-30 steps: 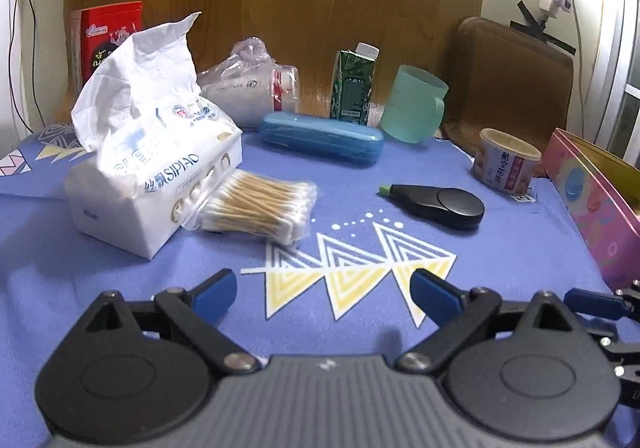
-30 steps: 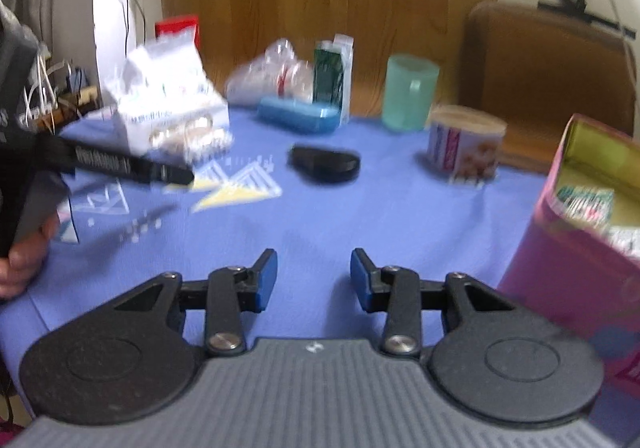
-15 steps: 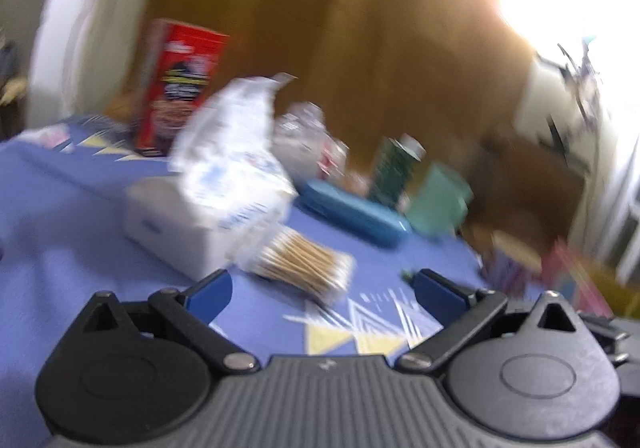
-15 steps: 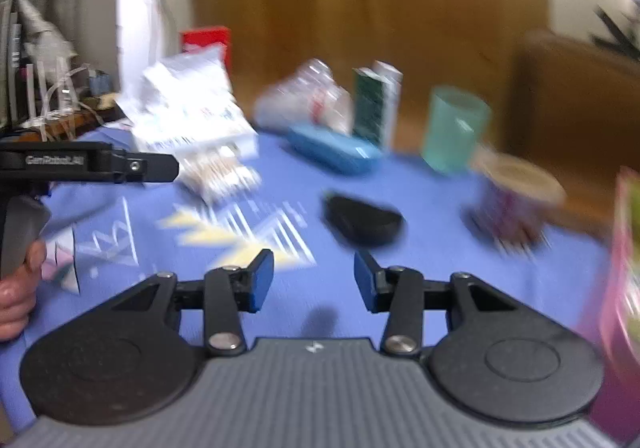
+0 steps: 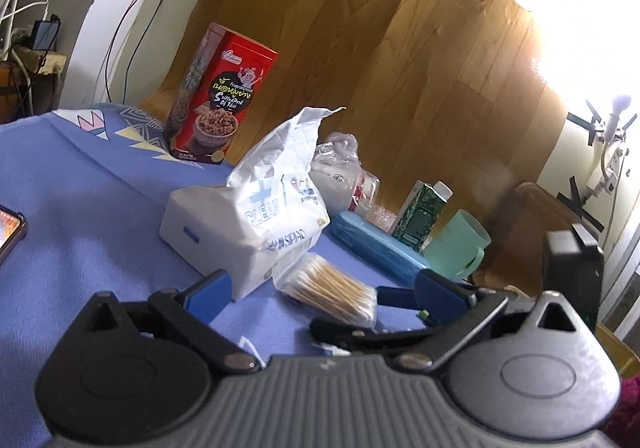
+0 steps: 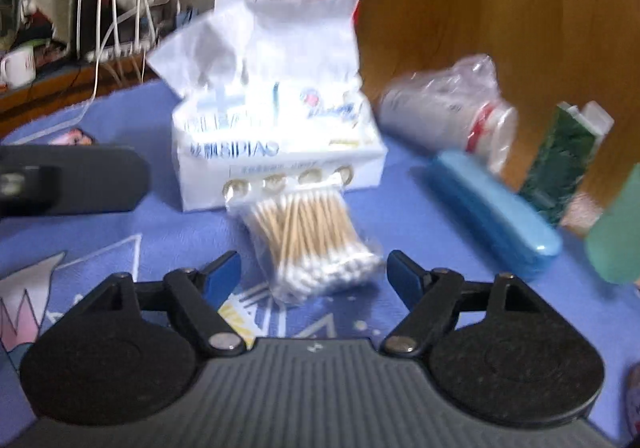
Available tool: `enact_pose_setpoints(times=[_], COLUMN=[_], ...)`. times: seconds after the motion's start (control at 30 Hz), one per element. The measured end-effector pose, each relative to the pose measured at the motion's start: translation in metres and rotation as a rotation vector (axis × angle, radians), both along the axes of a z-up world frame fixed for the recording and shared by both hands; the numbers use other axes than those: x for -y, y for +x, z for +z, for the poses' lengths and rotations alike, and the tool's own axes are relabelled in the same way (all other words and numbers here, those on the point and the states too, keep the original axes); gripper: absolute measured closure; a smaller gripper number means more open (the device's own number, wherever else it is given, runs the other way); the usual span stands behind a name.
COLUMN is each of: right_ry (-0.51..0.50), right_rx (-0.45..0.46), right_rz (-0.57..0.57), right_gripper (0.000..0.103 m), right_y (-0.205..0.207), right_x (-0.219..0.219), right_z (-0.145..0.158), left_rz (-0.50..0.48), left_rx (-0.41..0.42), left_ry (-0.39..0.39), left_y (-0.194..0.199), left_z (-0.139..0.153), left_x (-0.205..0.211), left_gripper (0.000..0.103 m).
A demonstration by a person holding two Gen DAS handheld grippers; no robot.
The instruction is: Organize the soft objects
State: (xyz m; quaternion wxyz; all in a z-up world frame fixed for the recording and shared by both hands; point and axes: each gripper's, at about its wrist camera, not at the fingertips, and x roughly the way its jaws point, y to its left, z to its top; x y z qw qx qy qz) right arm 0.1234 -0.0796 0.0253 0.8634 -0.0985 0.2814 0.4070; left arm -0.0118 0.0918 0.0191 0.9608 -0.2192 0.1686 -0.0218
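A white tissue pack with its torn wrapper standing up lies on the blue cloth, also seen in the left wrist view. A clear bag of cotton swabs lies against its front. My right gripper hovers low over the near end of the bag; its jaws are opening and the pads stand clear of the bag on either side. My left gripper is open wide and empty, with the tissue pack and the swab bag just ahead of it.
Behind stand a red snack box, a plastic-wrapped stack of cups, a blue case, a green carton and a teal mug. A phone lies at the far left. The left tool's black body is left of the tissue pack.
The right gripper has swept left across the cloth to the swab bag and its jaws have spread. The left gripper has rolled and shifted, now viewing the tissue pack from the left.
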Motion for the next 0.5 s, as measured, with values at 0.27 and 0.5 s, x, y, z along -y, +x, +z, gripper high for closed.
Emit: enact_pose_setpoints(times=[0.27, 0.5], right_ry=[0.014, 0.023], right_rx=[-0.014, -0.016], right_rz=[-0.074, -0.115], right_gripper=[0.048, 0.048], right_y=[-0.015, -0.069], right_x=[0.022, 0.077], right_z=[0.002, 0.003], left_rz=[-0.015, -0.108], left_rx=[-0.026, -0.077], left_ry=[0.023, 0.109], left_y=[0.004, 0.015], left_z=[0.000, -0.001], left_x=[0.004, 0.022], left_gripper=[0.002, 0.001])
